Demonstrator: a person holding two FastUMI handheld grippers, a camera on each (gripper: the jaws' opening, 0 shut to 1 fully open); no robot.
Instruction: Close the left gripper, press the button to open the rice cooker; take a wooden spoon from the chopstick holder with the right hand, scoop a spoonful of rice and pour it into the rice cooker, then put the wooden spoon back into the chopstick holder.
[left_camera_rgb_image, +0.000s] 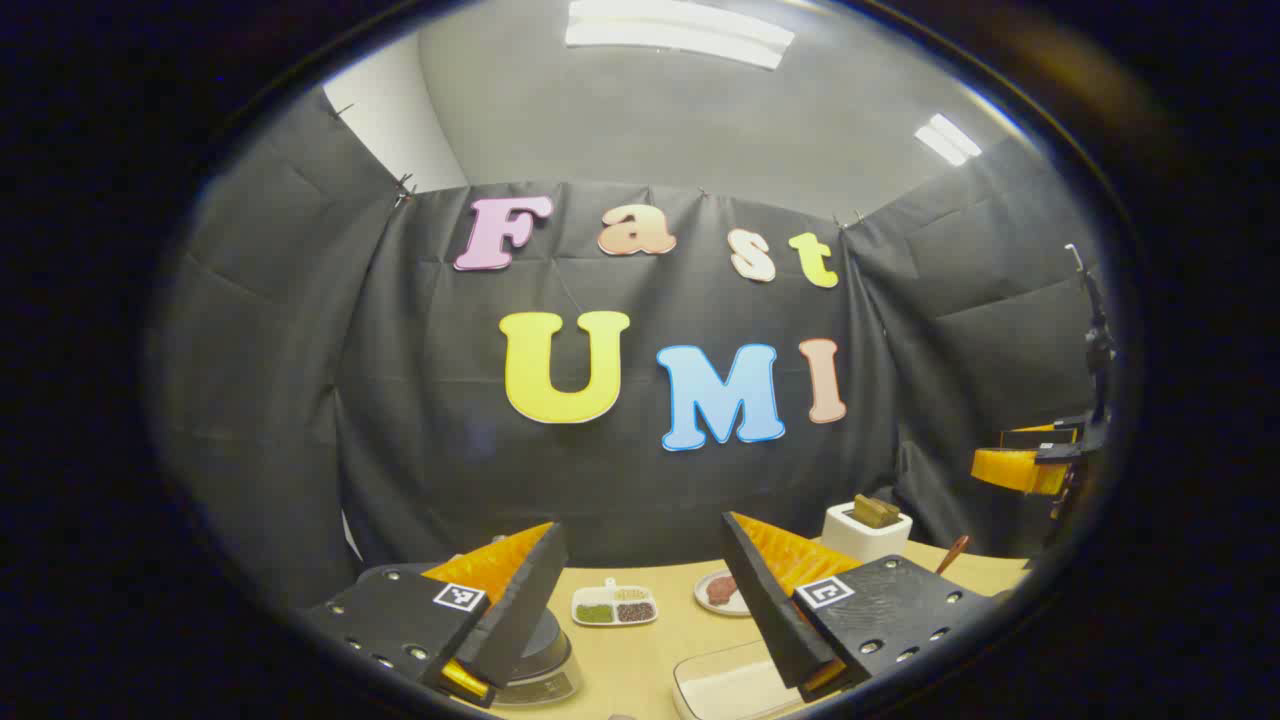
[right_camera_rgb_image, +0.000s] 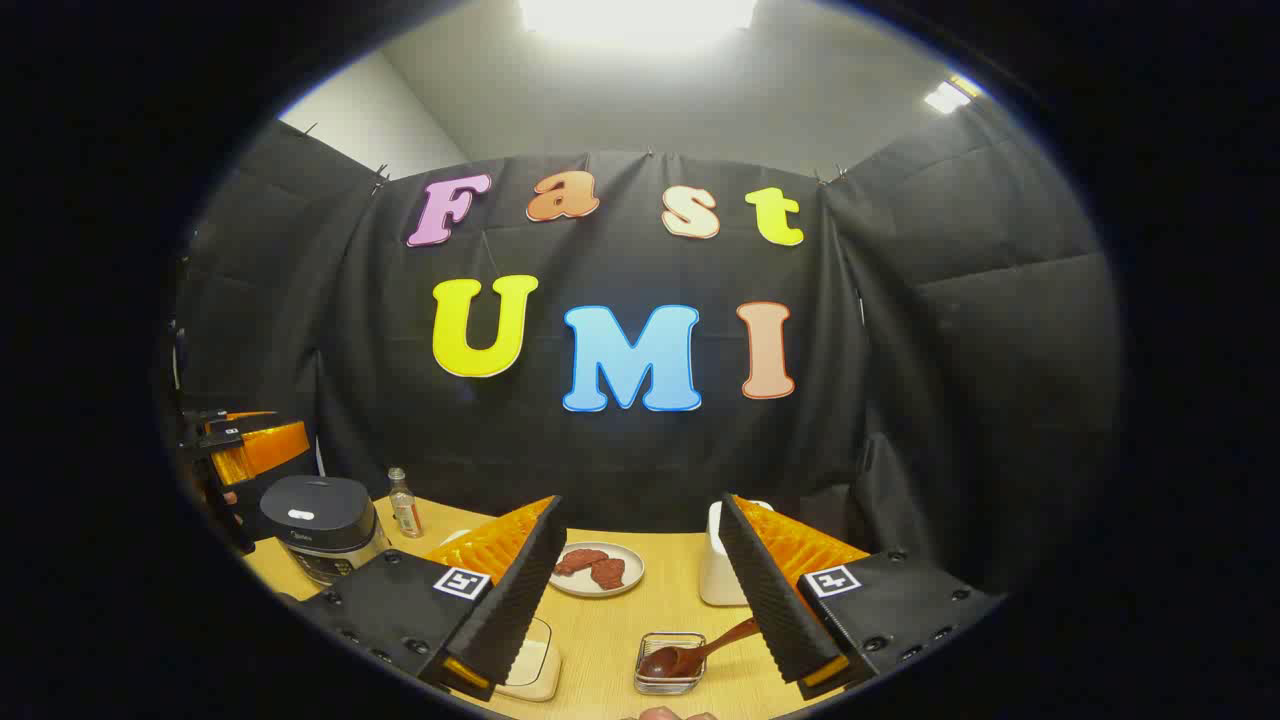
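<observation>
Currently, in the left gripper view, the left gripper is held above the wooden table with its fingers spread wide, nothing between them. The rice cooker sits low just behind the left finger, mostly covered by it, so the lid button cannot be made out here. A divided dish of grains lies on the table between the fingers, a plate with reddish food to its right, and a clear tray, cut off at the bottom edge. The white chopstick holder stands at the back right; a brown block shows in its top, and a thin brown handle, probably the wooden spoon, rises beside the right finger. In the right gripper view, the right gripper is likewise wide apart and holds nothing. The rice cooker stands far left with its lid down, a pale patch on top that may be the button; a small bottle stands beside it. The wooden spoon rests with its bowl in a small glass dish, handle running behind the right finger. Judgement: spoon is light and stiff, best pinched mid-handle; the button needs a firm push from pressed-together fingertips. Holder is half hidden by the right finger, and something pale at the bottom edge is too cut off to name.
</observation>
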